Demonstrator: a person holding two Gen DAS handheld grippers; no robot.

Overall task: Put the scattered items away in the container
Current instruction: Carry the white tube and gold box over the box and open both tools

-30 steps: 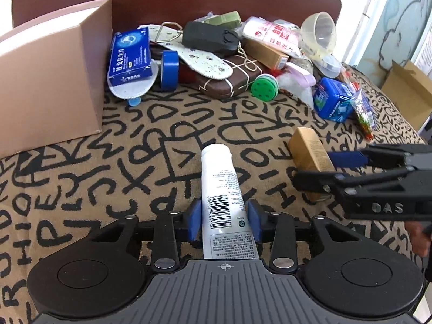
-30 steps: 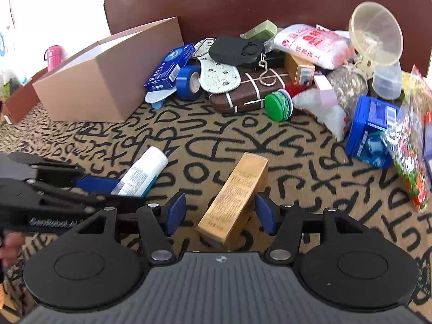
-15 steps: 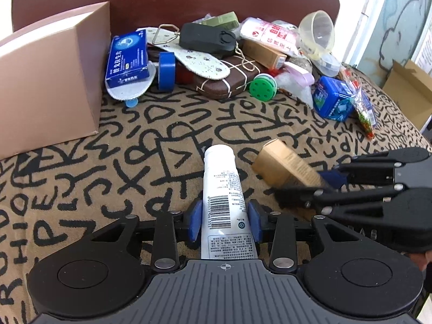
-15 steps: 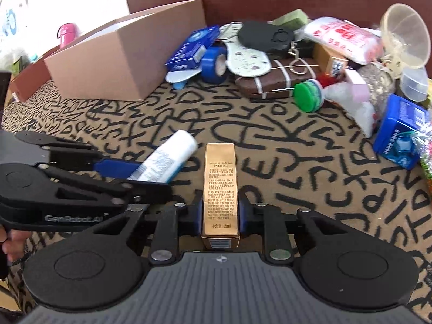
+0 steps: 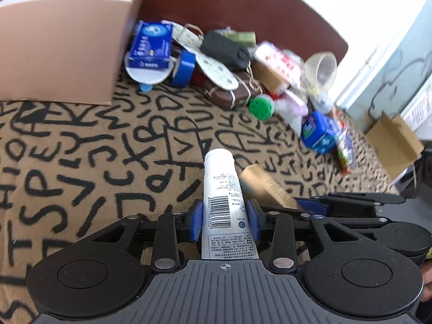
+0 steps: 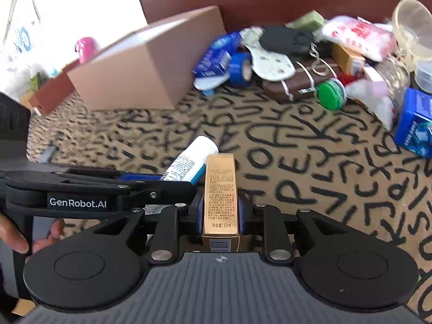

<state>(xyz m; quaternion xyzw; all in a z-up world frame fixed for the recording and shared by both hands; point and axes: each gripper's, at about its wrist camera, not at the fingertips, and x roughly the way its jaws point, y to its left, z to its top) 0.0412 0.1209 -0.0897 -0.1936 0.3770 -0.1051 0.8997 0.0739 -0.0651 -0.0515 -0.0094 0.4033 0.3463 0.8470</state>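
Both of our grippers are loaded. The left gripper (image 5: 224, 222) has its blue pads pressed against the flanks of a white tube (image 5: 223, 189), gripped low near the crimped end by the barcode, cap pointing forward. The right gripper (image 6: 220, 213) is closed just as narrowly on a gold carton (image 6: 220, 189), clamped across its narrow sides with the long axis running out ahead. Holding each piece lengthwise probably lets it slide nose-first into the container without catching.

The two held pieces sit just beside one another over the near middle of the letter-patterned cloth (image 5: 81, 148); from the right wrist view the tube's cap crosses behind the carton's far end. Whether they touch we cannot tell.

The cardboard box (image 5: 62, 40), presumably the container, stands at the far left of the cloth against the brown backboard (image 5: 243, 5). It shows us only closed side walls; its opening faces up and away, so what it already holds is hidden.

Much remains loose. Along the far edge lies a heap: blue medicine box (image 5: 151, 46), blue tape roll (image 5: 183, 67), black pouch (image 5: 225, 50), brown tied parcel (image 5: 229, 91), green cap (image 5: 261, 106), clear funnel (image 5: 322, 67). Near the right edge is a blue carton (image 5: 317, 132). The heap overlaps heavily, so lower items are cut off. Both views are motion-smeared, the gold carton especially in the left view, and small print is unreadable.
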